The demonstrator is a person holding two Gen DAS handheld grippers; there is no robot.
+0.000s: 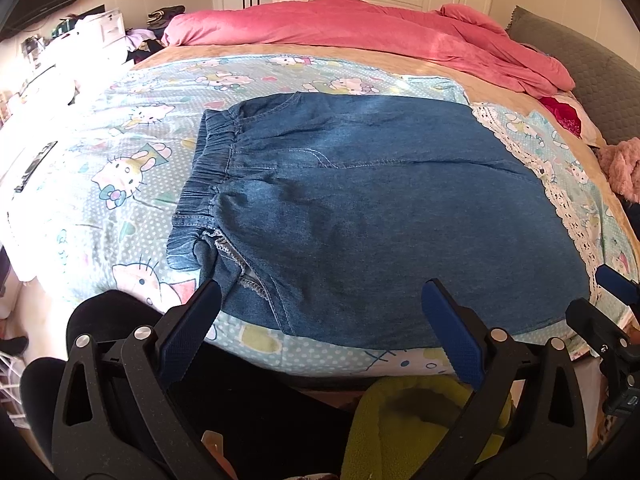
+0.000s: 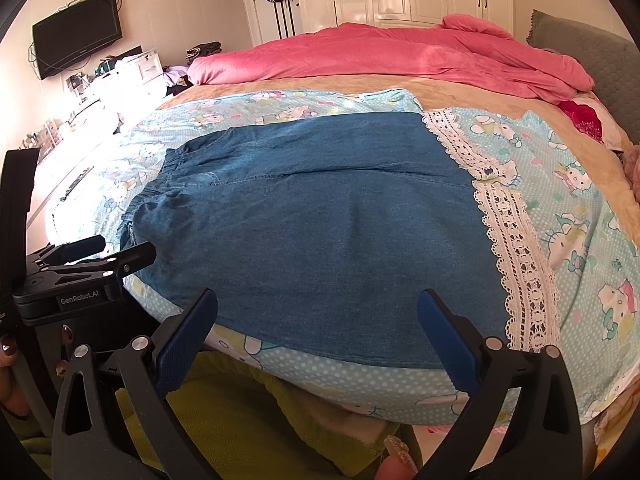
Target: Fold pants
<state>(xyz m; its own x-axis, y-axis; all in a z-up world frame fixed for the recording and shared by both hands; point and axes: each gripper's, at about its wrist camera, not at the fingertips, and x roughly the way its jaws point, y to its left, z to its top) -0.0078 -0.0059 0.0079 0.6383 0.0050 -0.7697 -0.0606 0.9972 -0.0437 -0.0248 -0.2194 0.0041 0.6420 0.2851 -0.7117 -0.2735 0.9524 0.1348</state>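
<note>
Folded denim pants [image 1: 360,208] lie flat near the bed's [image 1: 360,60] front edge; left gripper [image 1: 322,292] and right gripper [image 2: 318,300] both hover wide open, holding nothing.

The bed [image 2: 280,84] is covered by a tan sheet, over which a cartoon-cat printed cloth [image 2: 568,200] with a white lace band [image 2: 508,232] is spread. Folded denim pants [image 2: 320,216] are laid flat on that cloth; a pink duvet [image 2: 400,52] is heaped along the far side.
</note>
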